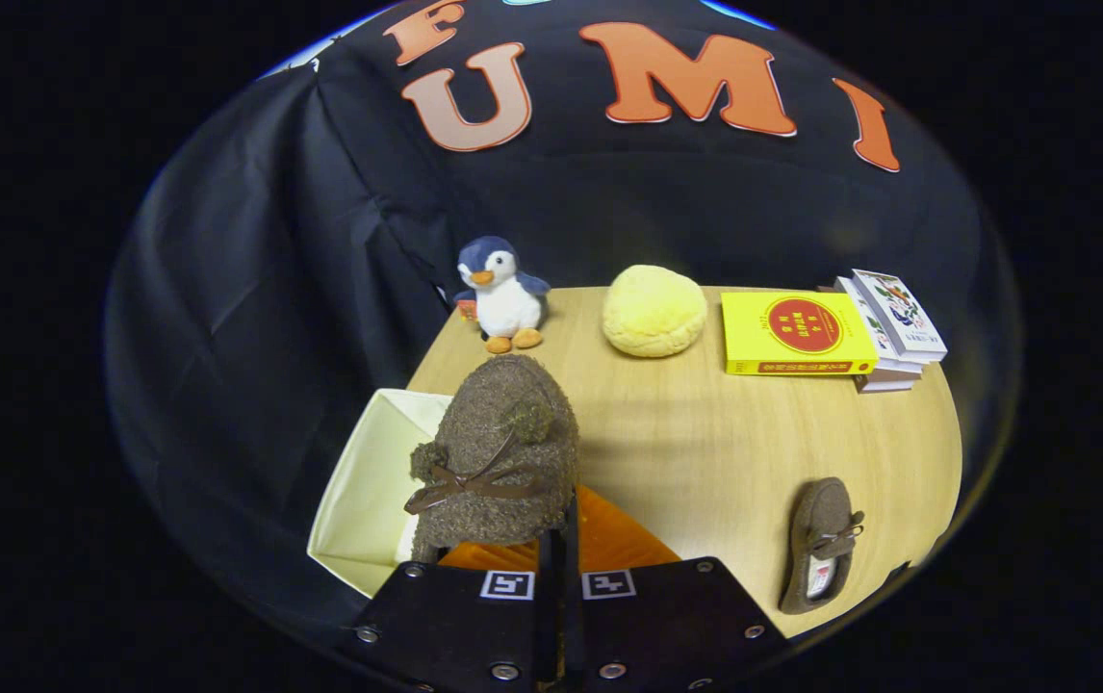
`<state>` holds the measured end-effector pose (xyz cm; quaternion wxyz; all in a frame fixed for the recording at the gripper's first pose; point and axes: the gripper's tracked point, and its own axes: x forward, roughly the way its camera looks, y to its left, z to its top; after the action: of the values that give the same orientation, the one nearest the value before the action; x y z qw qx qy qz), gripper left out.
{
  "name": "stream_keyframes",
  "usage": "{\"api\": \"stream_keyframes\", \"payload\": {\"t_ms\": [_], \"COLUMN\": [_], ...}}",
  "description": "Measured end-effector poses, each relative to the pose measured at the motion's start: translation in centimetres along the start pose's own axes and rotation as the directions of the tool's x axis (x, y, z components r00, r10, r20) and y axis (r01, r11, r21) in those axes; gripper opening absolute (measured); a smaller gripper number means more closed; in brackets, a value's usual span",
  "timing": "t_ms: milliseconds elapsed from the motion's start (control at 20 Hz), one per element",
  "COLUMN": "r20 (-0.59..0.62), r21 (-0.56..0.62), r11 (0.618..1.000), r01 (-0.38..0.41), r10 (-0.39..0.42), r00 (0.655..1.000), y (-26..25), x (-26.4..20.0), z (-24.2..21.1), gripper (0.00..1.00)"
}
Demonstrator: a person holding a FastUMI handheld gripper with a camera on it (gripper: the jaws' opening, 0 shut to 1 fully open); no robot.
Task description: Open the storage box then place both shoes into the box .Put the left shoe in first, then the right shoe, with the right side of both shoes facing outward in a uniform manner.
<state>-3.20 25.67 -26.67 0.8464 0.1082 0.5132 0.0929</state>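
while your hand-held gripper (559, 539) hangs above the near left part of the table (705, 452), its two fingers stand drawn together with hardly a gap and pinch the rim of a brown shoe (499, 457); the grip is closed on that shoe. the shoe is a fuzzy, coarse-napped slipper of rounded form, with a dark ribbon bow and two small pompoms across its upper, and its toe points away from you, beyond the fingertips. directly under and to the left of the held shoe lies the storage box (369, 491), open, with pale cream fabric walls of soft, folded shape. an orange panel (609, 539) of the box, flat and sharply angled, shows just ahead of the fingers on the right; whether it is a flap or a lid you cannot tell. the second shoe (821, 544), of the same brown fuzzy stuff with a matching bow, lies flat on the smooth pale wood-grain table, well apart to the right of the fingers, opening upward, toe pointing away. beyond the held shoe, at the far edge of the table, stand a plush penguin (503, 294), a round yellow bun-shaped cushion (654, 310) with a crackled surface, a yellow book (795, 333) and a small stack of books (893, 327) beside it. none of these lies between the held shoe and the box.
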Motion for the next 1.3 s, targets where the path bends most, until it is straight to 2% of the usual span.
{"api": "stream_keyframes", "payload": {"t_ms": [250, 500, 750, 1050, 1300], "r20": [-0.059, -0.146, -0.220, -0.326, -0.428], "r21": [-0.006, 0.013, -0.042, -0.107, -0.124], "r11": [0.999, 0.999, 0.999, 0.992, 0.992], "r01": [-0.045, -0.035, 0.018, 0.066, 0.027], "r10": [0.044, 0.037, -0.027, -0.098, -0.078], "r00": [0.997, 0.989, 0.975, 0.940, 0.901], "y": [6.1, 10.0, 11.6, 12.4, 12.5], "x": [2.7, 6.6, 10.5, 14.4, 15.9], "z": [-1.1, -3.5, -6.4, -10.3, -13.7], "gripper": [0.04, 0.04, 0.04, 0.05, 0.08]}}
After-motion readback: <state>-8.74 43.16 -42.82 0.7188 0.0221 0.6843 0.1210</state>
